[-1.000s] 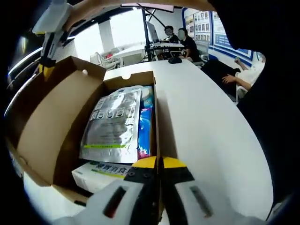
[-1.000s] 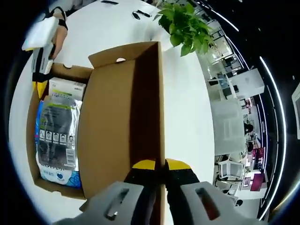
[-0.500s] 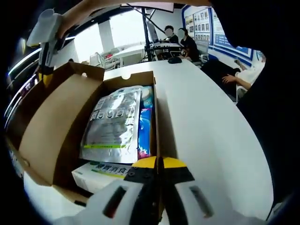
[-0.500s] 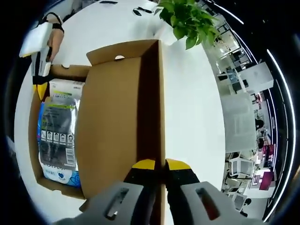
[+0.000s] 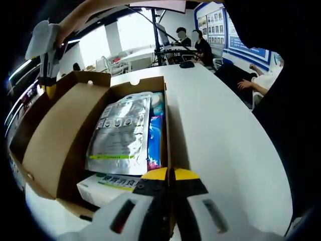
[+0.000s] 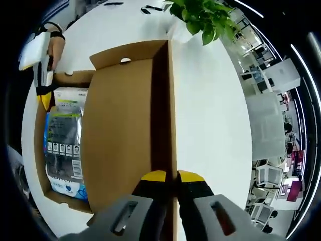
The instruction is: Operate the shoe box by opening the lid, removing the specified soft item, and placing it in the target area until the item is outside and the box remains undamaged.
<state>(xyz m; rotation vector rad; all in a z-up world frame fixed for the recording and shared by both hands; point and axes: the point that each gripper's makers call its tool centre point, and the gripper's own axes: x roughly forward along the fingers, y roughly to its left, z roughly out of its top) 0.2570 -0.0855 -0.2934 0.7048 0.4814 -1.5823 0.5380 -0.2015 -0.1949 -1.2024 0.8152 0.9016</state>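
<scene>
An open brown shoe box (image 5: 166,118) lies on a white table (image 5: 220,140). Its lid (image 5: 55,135) leans out to the left. Inside lie a silver foil pouch (image 5: 120,133), a blue soft pack (image 5: 155,135) and a white-green carton (image 5: 108,186). My left gripper (image 5: 170,174) is shut on the box's near right wall. My right gripper (image 6: 172,175) is shut on the free edge of the lid (image 6: 120,130); it also appears at the upper left (image 5: 49,89). The pouch (image 6: 62,145) and the left gripper (image 6: 45,100) lie beyond the lid.
A potted green plant (image 6: 205,17) stands on the table (image 6: 210,115) past the lid's far end. People sit at a desk (image 5: 193,42) in the distance, and a person's hand (image 5: 248,84) rests at the table's right edge. A dark object (image 5: 187,64) lies beyond the box.
The lid has swung a little further outward and down with my right gripper on its edge. My left gripper and the box contents have stayed put.
</scene>
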